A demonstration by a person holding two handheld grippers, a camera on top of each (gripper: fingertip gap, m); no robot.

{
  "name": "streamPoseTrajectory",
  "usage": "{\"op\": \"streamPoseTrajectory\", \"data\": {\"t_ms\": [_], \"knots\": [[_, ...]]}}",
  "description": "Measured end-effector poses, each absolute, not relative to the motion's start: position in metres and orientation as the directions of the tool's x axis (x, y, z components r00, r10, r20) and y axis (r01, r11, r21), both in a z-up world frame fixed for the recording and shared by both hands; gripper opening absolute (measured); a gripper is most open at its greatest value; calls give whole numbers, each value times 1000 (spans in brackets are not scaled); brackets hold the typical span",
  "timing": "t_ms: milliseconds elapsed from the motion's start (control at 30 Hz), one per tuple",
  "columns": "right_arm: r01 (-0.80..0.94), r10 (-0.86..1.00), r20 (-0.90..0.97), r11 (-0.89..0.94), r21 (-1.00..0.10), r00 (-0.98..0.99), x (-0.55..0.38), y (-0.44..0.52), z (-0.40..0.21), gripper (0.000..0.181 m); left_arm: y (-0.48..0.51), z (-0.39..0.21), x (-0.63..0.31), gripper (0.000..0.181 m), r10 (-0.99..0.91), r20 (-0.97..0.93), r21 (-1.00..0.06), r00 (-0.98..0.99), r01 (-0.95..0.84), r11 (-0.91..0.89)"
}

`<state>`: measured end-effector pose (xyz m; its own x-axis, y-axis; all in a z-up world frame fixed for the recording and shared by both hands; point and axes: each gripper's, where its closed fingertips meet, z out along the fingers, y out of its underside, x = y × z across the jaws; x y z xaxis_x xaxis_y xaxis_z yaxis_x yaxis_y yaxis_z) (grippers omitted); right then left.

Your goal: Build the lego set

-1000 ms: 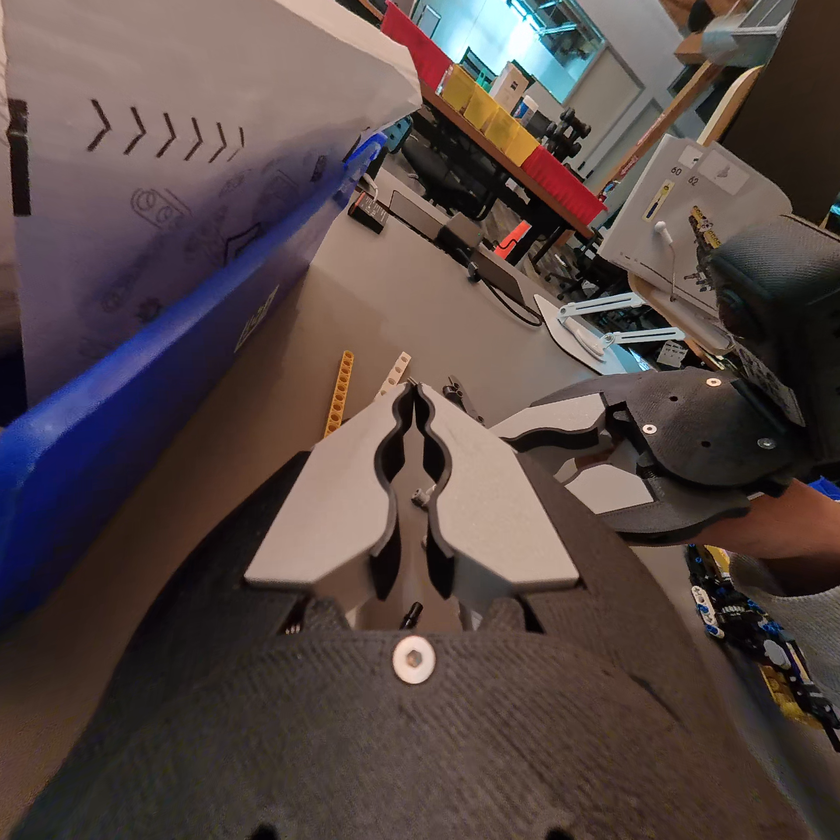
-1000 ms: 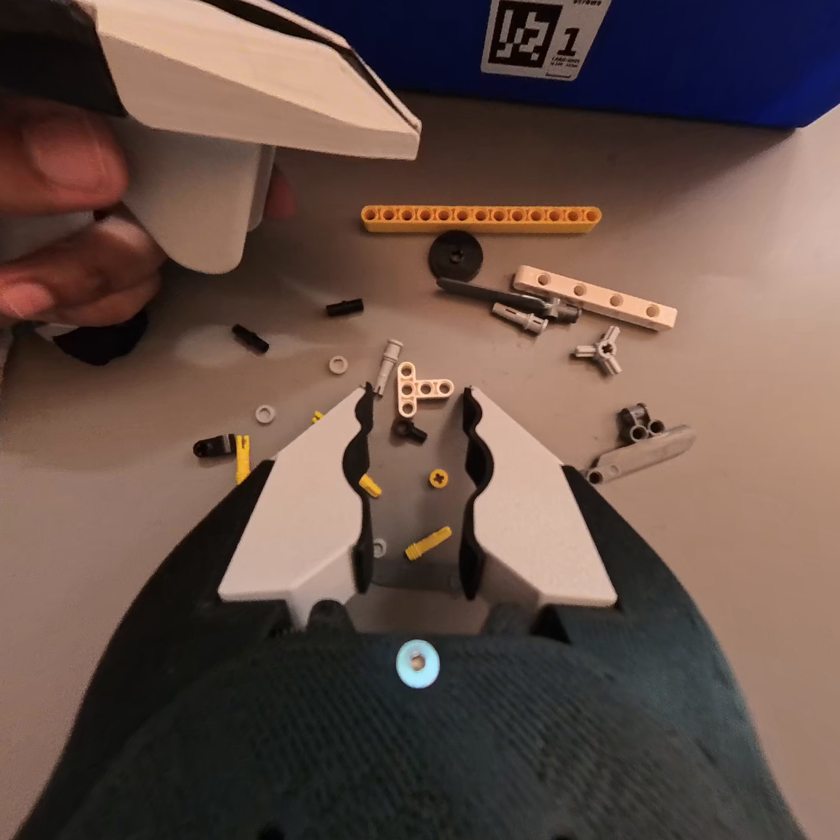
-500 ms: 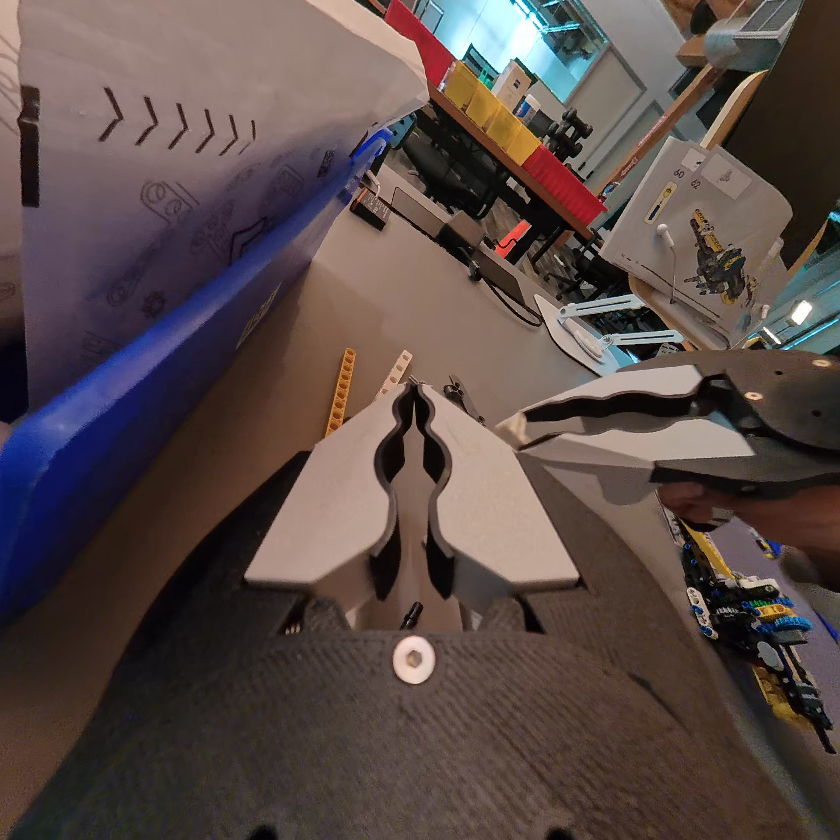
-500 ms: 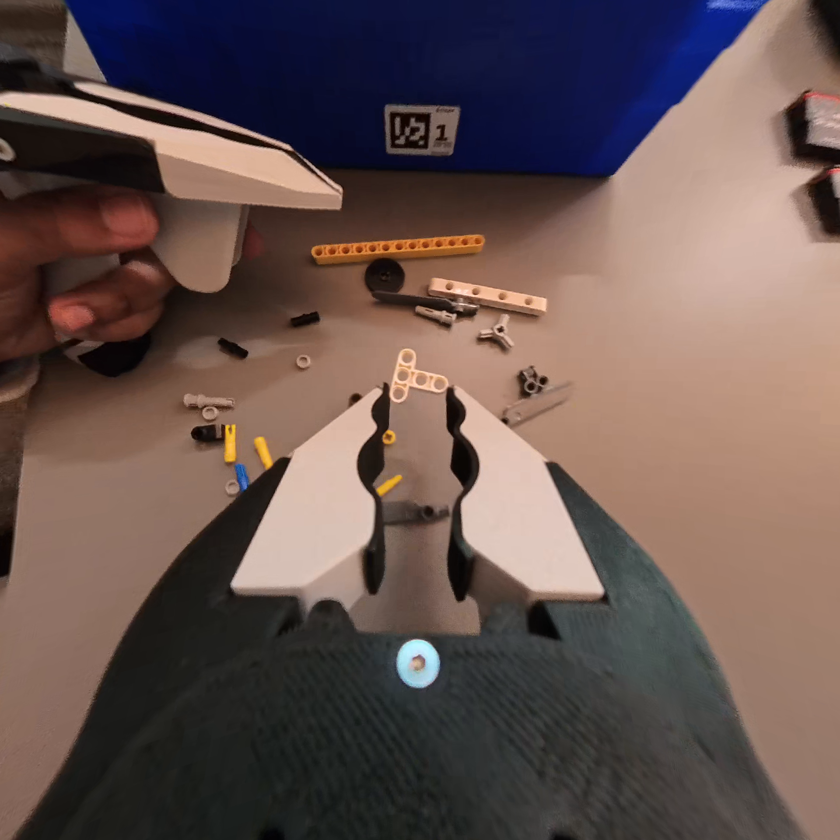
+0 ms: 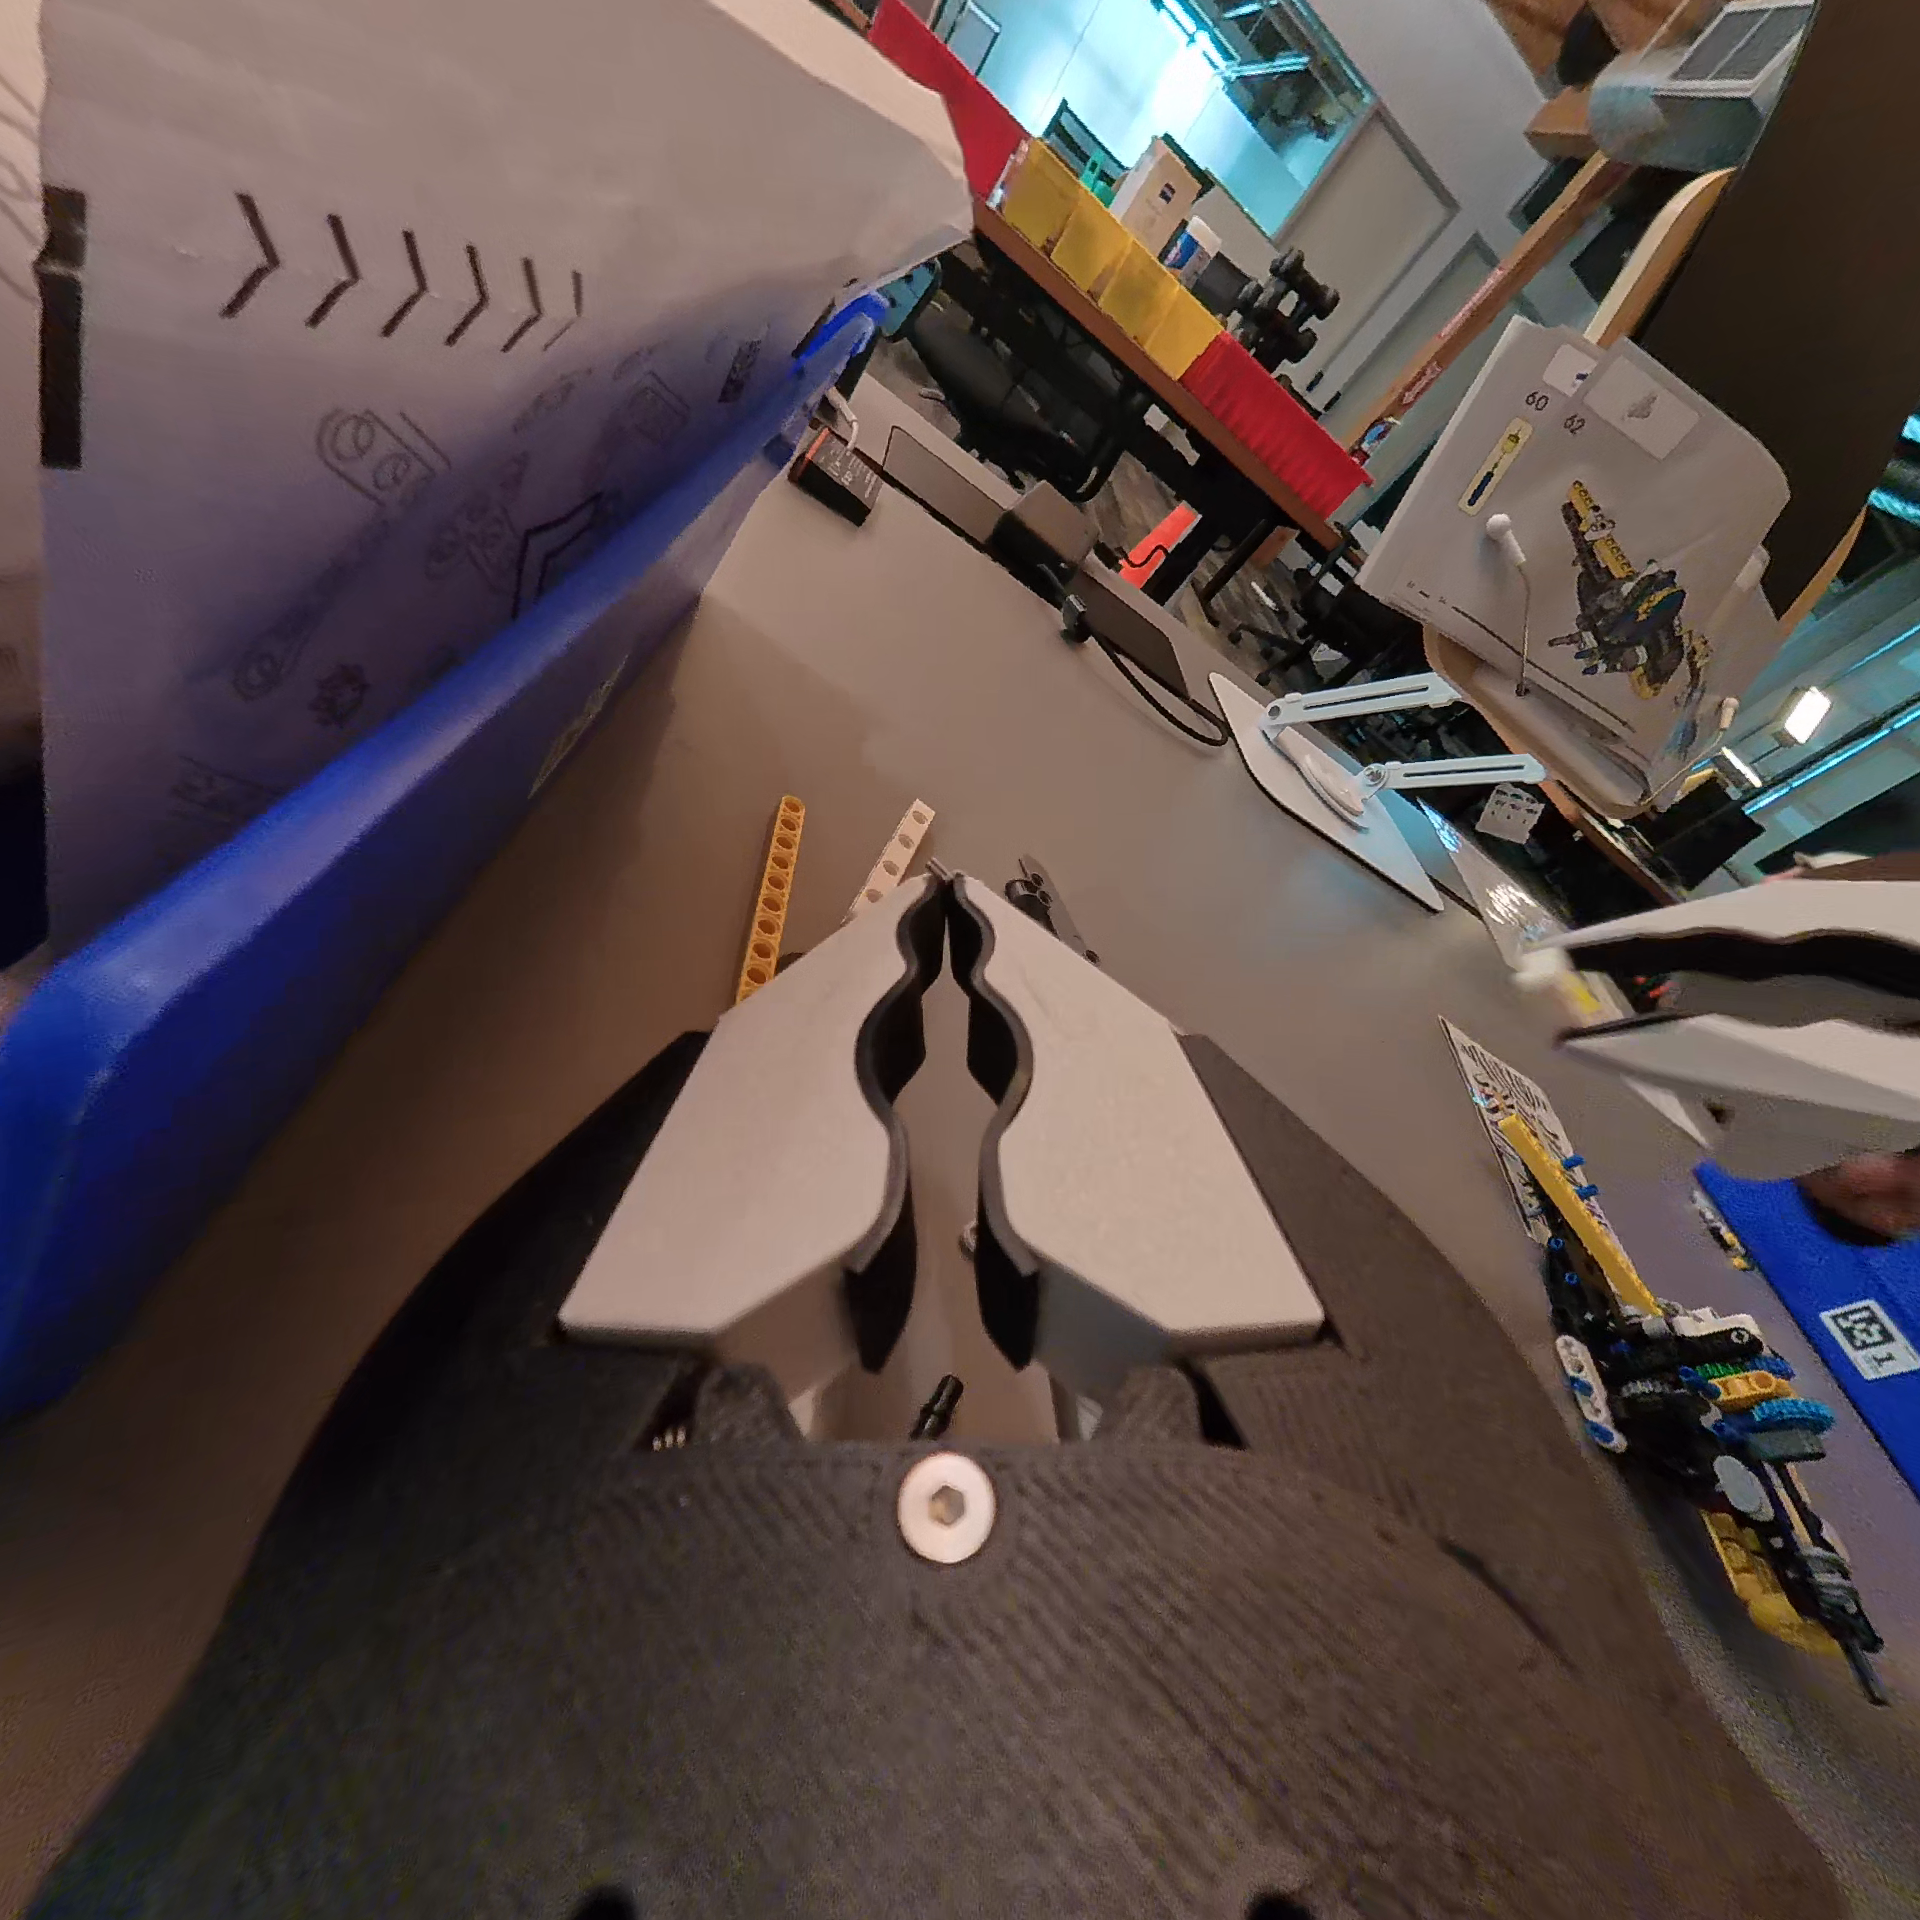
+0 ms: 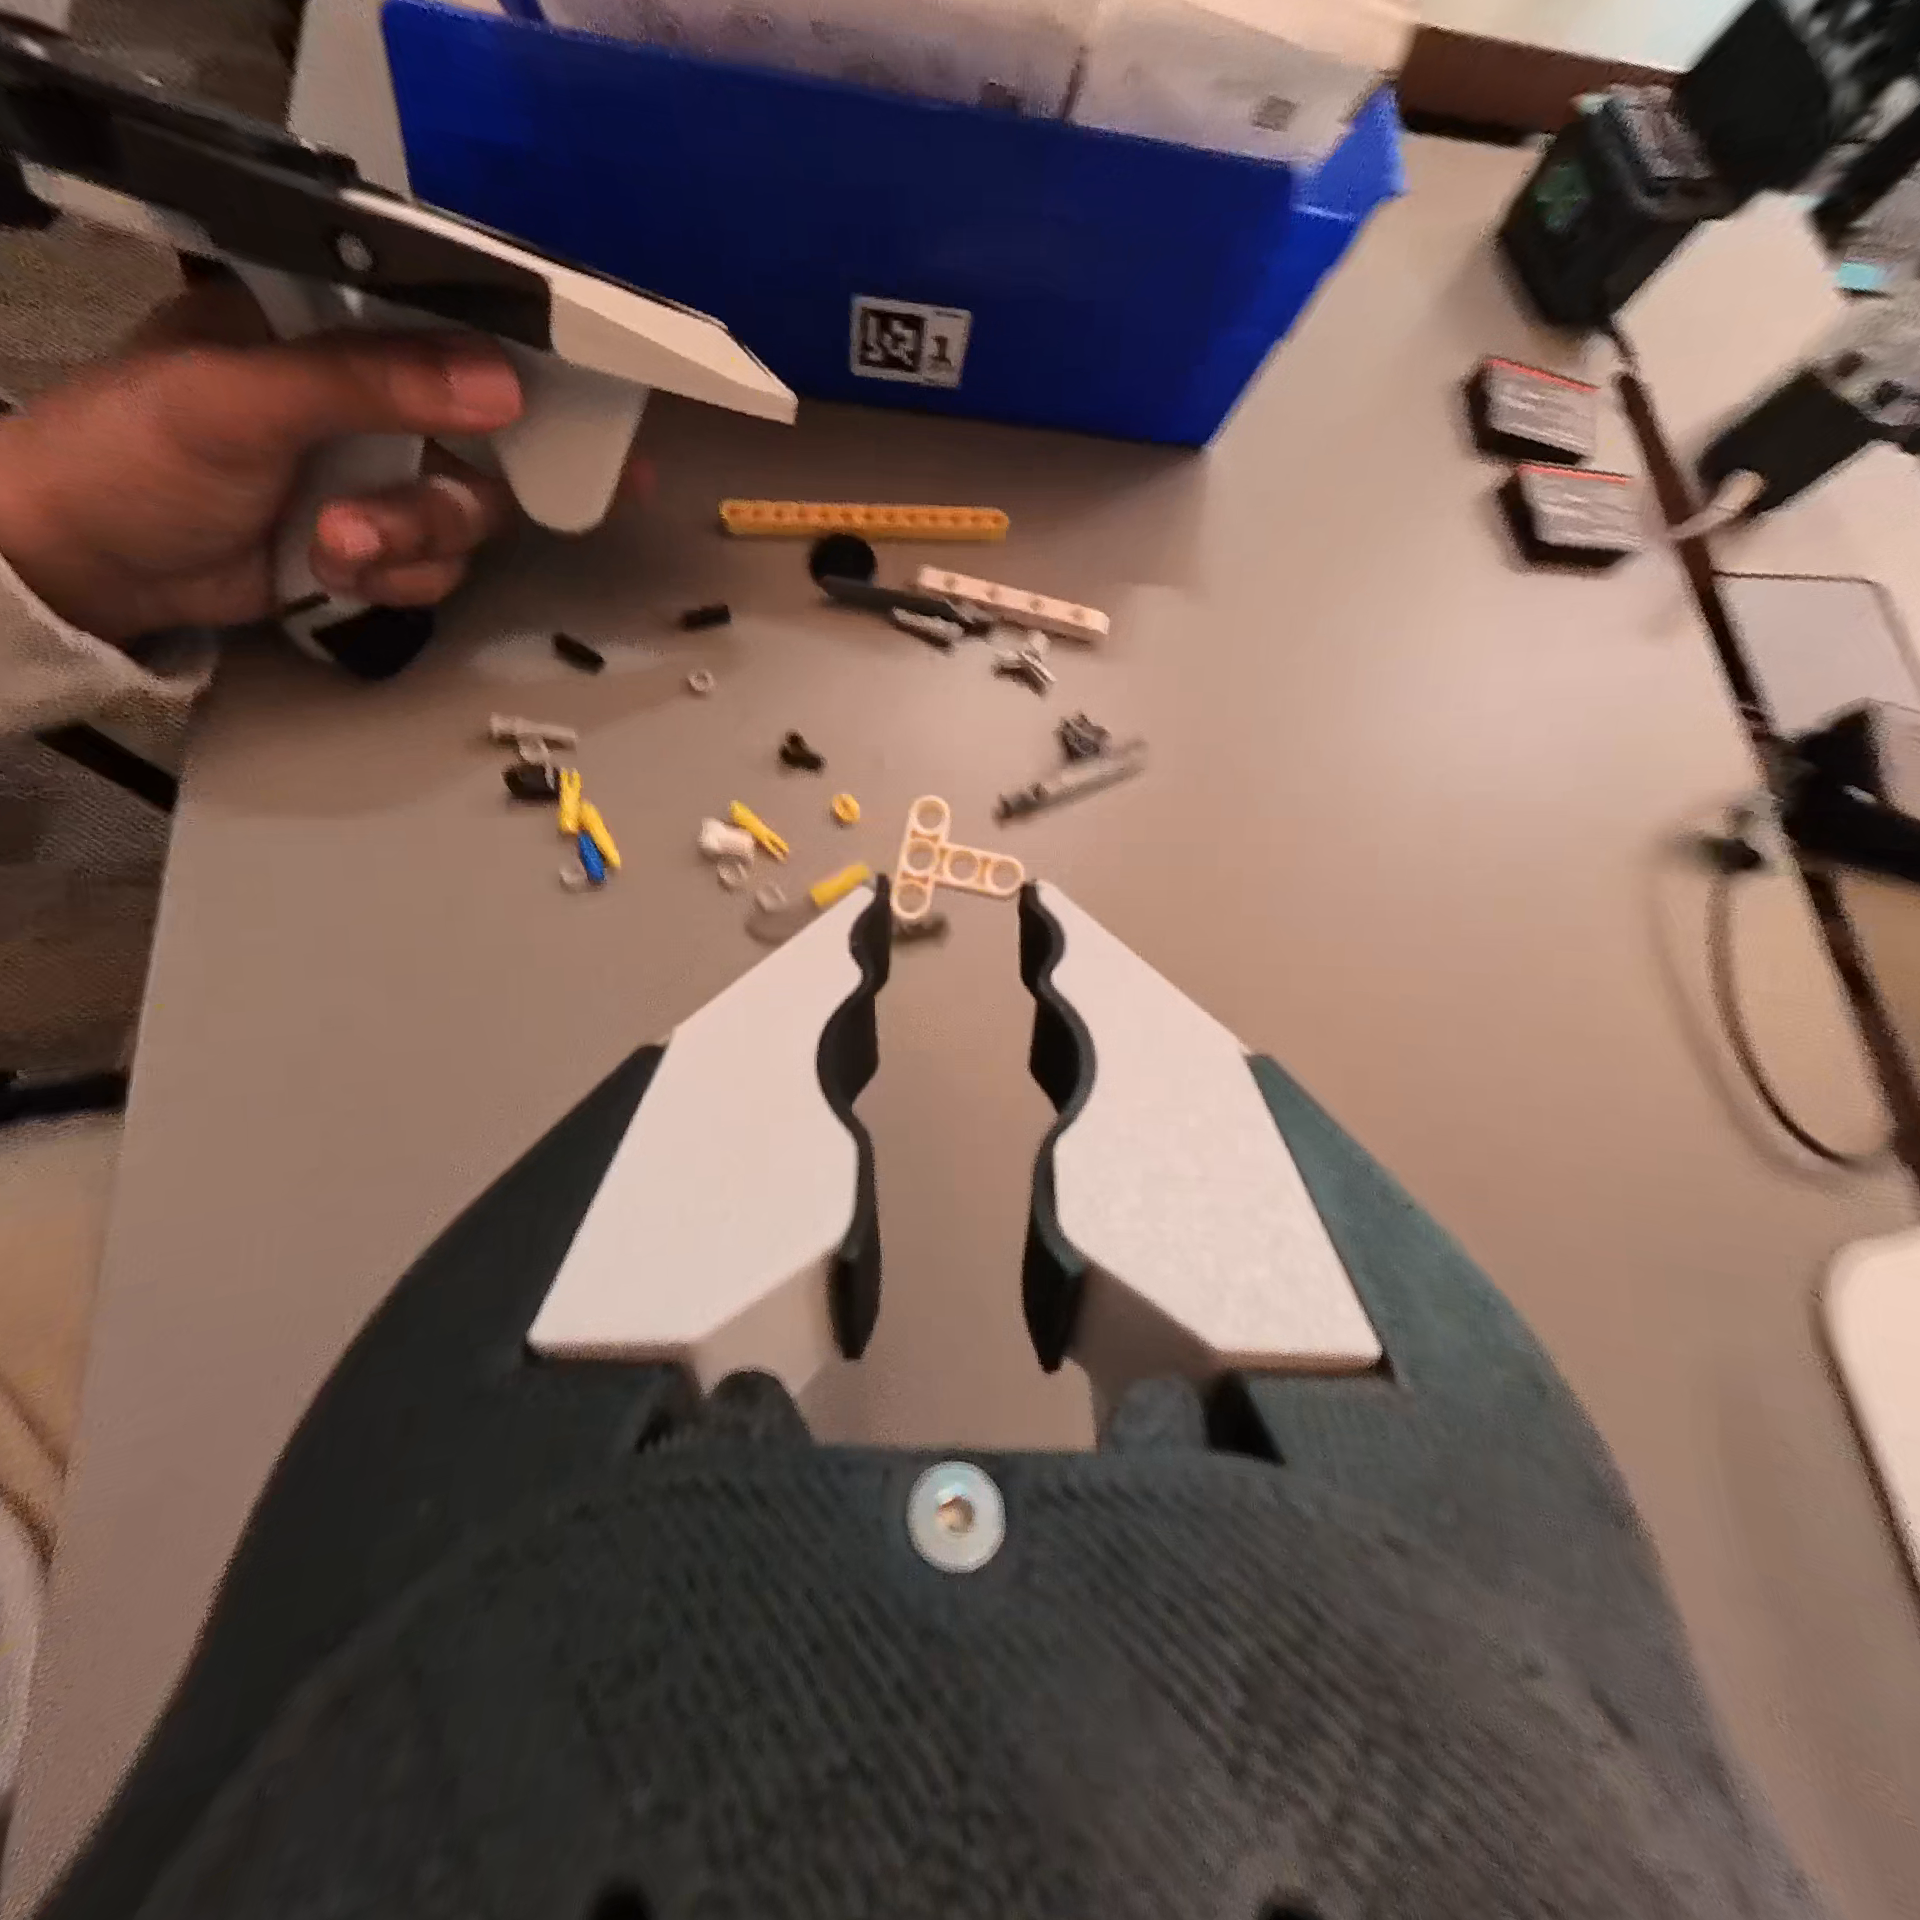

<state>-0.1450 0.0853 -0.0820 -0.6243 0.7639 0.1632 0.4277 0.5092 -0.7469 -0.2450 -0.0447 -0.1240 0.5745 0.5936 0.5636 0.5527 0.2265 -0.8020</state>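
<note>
So the right hand-held gripper (image 6: pixel 951 894) is hanging over the grey table (image 6: pixel 1351 935) with its two pale, wedge-shaped fingers (image 6: pixel 727 1143) spread to a moderate gap. The inner edges are black and wavy, and the body behind them is that dark ribbed printed plastic with a shiny bolt in the middle. A cream T-shaped lego piece (image 6: pixel 951 859) with round holes is sitting right at the fingertips, its lower end touching the left tip, but the jaws aren't closing on it, and I can't tell if it's lying flat on the table or lifted.

Using that T piece as the landmark: just to its left, small yellow pins (image 6: pixel 756 826) and a little white bit are lying scattered. Further left there's a cluster with yellow and blue pins (image 6: pixel 584 831). Beyond it, toward the blue bin (image 6: pixel 935 229), a long orange beam (image 6: pixel 864 518) full of holes is lying flat, with a black round disc (image 6: pixel 842 559) and a white holed beam (image 6: pixel 1013 603) just in front of it. To the right of the T, a thin grey lever piece (image 6: pixel 1070 777) is resting on the table.

The left hand-held gripper (image 5: pixel 943 883) is being held low off to the T piece's far left, fingers pinched together at the tips with nothing between them. In its view, the half-built black, yellow and blue lego model (image 5: pixel 1683 1423) is lying on the table by a blue mat, well apart from the loose pieces.
</note>
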Motion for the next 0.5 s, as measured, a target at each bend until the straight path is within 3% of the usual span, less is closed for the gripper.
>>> {"op": "streamPoseTrajectory", "data": {"t_ms": [33, 233, 367, 500], "knots": [[428, 773, 185, 513, -744, -606, -135, 104, -71, 24, -44, -123, -244, 0, 593, 554, -810, 584, 544, 220], [478, 839, 245, 489, -730, -485, -60, 226, -29, 24, -16, -100, -220, 0, 559, 445, -883, 699, 445, 147], [483, 811, 283, 544, -686, -512, -19, 271, -45, 24, 40, -73, -167, 0, 328, 555, -827, 764, 549, 120], [459, 756, 249, 587, -667, -605, -2, 282, -67, 23, 102, -84, -101, 4, 150, 657, -739, 739, 670, -67]]}}
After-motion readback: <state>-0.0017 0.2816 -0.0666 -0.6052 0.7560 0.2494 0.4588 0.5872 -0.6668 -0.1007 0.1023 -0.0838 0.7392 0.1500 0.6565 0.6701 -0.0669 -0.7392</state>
